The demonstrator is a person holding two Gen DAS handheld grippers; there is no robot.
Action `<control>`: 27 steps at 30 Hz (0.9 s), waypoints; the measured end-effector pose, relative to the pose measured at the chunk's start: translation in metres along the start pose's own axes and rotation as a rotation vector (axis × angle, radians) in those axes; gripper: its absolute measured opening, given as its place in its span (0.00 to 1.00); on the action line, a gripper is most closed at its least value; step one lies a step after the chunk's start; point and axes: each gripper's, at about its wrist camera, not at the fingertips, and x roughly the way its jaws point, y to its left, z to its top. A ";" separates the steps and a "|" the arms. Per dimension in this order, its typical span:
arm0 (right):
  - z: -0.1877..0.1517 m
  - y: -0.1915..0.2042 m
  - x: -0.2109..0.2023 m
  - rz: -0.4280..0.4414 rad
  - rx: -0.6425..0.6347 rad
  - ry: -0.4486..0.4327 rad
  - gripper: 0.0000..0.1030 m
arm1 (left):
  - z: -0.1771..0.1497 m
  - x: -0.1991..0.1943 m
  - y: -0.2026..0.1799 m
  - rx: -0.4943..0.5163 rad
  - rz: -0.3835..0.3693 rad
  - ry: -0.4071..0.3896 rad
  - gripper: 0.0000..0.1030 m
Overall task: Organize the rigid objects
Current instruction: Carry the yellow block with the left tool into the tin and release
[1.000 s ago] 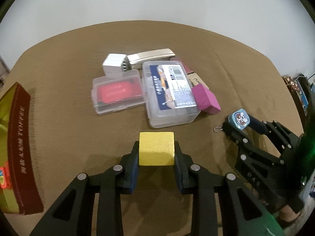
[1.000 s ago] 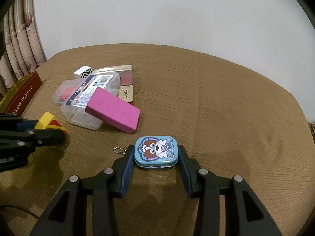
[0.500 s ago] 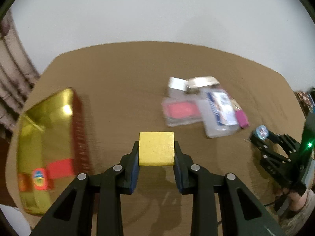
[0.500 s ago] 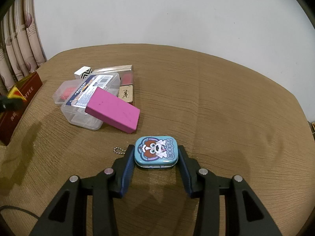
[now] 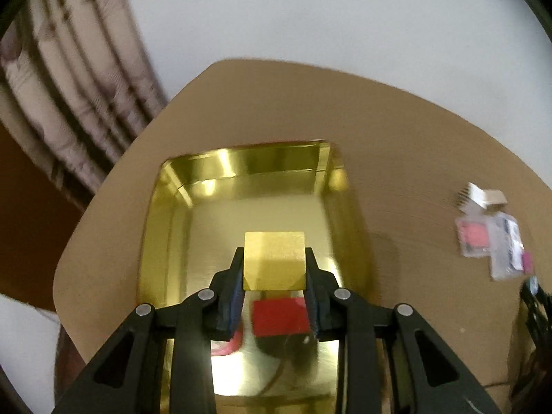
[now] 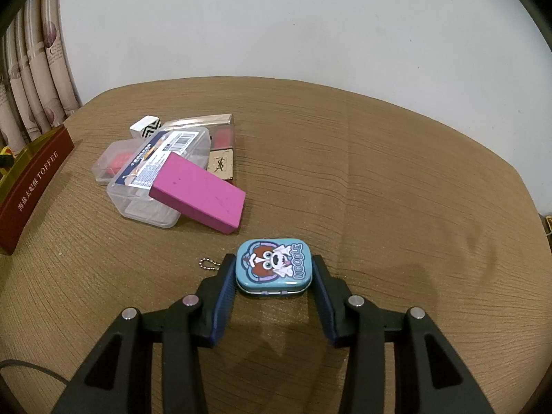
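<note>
Yellow block (image 5: 274,260) sits clamped between the two pads of the left claw (image 5: 274,276), held in the air above the open gold tin (image 5: 348,214), whose shiny floor shows beneath it. A red square patch (image 5: 280,316) shows on the tin's floor just under the block; whether it is a block or a label I cannot tell. The tin stands on the brown table (image 5: 396,120) near its curtain-side edge, with the curtain (image 5: 69,79) behind.

The right claw (image 6: 274,276) grips a small blue tin (image 6: 274,265) printed with a cartoon dog and the word NOODLE, its pads pressing both short sides; a ball chain (image 6: 208,264) trails from it onto the table. Farther back lies a pile: a pink block (image 6: 198,193) leaning on a clear plastic box (image 6: 151,169), a smaller clear case (image 6: 115,160) with red inside, a zigzag-patterned cube (image 6: 146,126) and a gold cosmetic case (image 6: 222,160). The gold tin's dark red side reads TOFFEE at the left edge of this view.
</note>
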 end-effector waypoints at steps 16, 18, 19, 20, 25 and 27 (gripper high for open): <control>0.001 0.000 0.000 0.000 -0.002 0.000 0.42 | 0.004 0.070 0.039 -0.071 0.031 0.124 0.26; 0.001 0.000 0.000 -0.001 -0.001 0.000 0.42 | 0.003 0.072 0.042 -0.075 0.029 0.126 0.26; 0.001 0.001 0.000 -0.001 -0.002 0.000 0.42 | 0.002 0.070 0.041 -0.076 0.028 0.124 0.27; 0.001 0.000 0.000 0.000 -0.001 0.000 0.42 | 0.002 0.070 0.040 -0.076 0.029 0.124 0.27; 0.001 0.000 0.000 -0.001 -0.001 0.000 0.42 | 0.001 0.068 0.039 -0.079 0.026 0.119 0.28; 0.001 0.000 0.001 -0.003 -0.002 0.000 0.42 | 0.000 0.067 0.040 -0.083 0.024 0.114 0.29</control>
